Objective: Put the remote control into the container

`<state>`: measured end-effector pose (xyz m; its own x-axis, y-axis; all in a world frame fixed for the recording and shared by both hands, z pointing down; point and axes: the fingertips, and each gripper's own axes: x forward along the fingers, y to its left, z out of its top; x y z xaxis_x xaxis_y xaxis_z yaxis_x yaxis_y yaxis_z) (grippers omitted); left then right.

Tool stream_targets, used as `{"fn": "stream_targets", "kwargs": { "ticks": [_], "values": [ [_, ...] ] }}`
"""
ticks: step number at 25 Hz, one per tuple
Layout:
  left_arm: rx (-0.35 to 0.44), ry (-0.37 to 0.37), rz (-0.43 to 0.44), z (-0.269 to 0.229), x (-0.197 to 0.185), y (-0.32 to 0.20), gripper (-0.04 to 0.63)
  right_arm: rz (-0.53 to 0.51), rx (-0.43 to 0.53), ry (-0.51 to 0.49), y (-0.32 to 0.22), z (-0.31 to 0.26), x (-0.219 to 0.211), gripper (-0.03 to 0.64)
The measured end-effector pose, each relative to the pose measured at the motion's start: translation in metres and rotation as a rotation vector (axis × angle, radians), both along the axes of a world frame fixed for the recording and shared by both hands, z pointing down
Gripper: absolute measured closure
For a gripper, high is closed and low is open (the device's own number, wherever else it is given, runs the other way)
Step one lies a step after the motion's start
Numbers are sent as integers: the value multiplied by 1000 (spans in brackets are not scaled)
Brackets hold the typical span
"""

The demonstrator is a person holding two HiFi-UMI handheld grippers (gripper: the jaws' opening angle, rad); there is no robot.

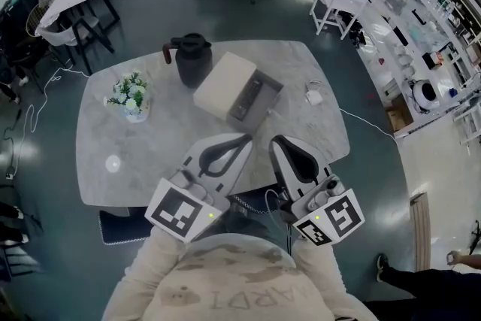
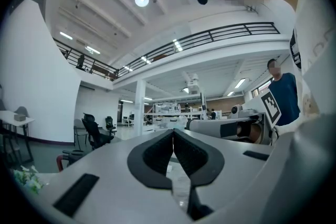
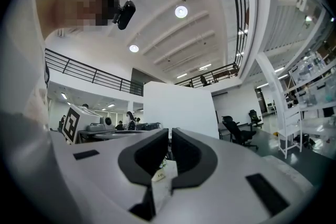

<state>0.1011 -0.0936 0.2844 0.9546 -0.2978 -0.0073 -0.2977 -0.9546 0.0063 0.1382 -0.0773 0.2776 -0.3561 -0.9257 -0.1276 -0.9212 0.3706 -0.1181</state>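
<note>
With left gripper [image 1: 242, 140] and right gripper [image 1: 278, 143] jaws pressed together, empty, we judge the remote control [image 1: 246, 100] light, rigid, slick, best pinched across its long sides

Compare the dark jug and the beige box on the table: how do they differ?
The dark rounded jug stands upright, with a side handle and a lid; the pale beige rectangular box lies low and flat, set askew. The jug is farther from the person, to the left; the box is nearer, to its right. Both rest on the grey marbled table.
</note>
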Motion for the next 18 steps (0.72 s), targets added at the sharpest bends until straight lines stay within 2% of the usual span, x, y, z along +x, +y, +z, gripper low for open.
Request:
{"fn": "stream_targets", "kwargs": {
  "ticks": [18],
  "values": [
    [-8,0,-21,1,-7,-8,583,-13,-12,-5,-8,3,-5,588]
  ]
}}
